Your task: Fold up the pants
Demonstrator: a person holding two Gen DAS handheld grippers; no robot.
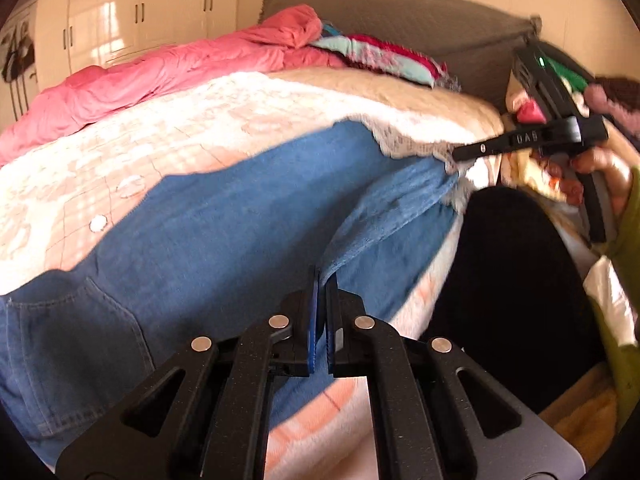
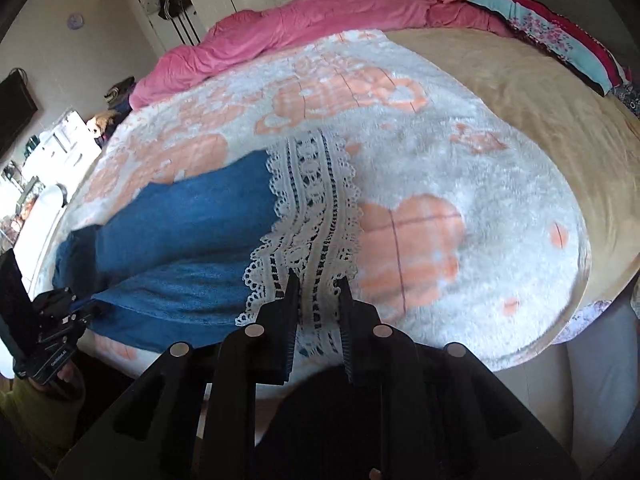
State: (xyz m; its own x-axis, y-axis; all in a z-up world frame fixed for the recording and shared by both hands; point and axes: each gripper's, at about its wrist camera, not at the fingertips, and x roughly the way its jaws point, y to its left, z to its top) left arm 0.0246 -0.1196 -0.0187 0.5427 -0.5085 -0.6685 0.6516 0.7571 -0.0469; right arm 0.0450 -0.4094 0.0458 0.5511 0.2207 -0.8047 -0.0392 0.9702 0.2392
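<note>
Two grippers at the near bed edge, both on the pants (image 1: pixel 224 224). Left gripper (image 1: pixel 322 280) shut tight, with a raised fold of blue denim pinched at the pad tips. Right gripper (image 2: pixel 318 284) narrow, closed on the white lace hem (image 2: pixel 308 184) of a leg. Spread flat over a fluffy white and peach blanket (image 2: pixel 460 168), legs side by side, lace at the leg ends. Beyond, a tan sheet (image 2: pixel 540 92). Then a crumpled pink quilt (image 2: pixel 304 28) along the far side, with patterned pillows (image 2: pixel 560 40) at one end. Farthest, glossy cream wardrobe (image 1: pixel 132 8) doors.
</note>
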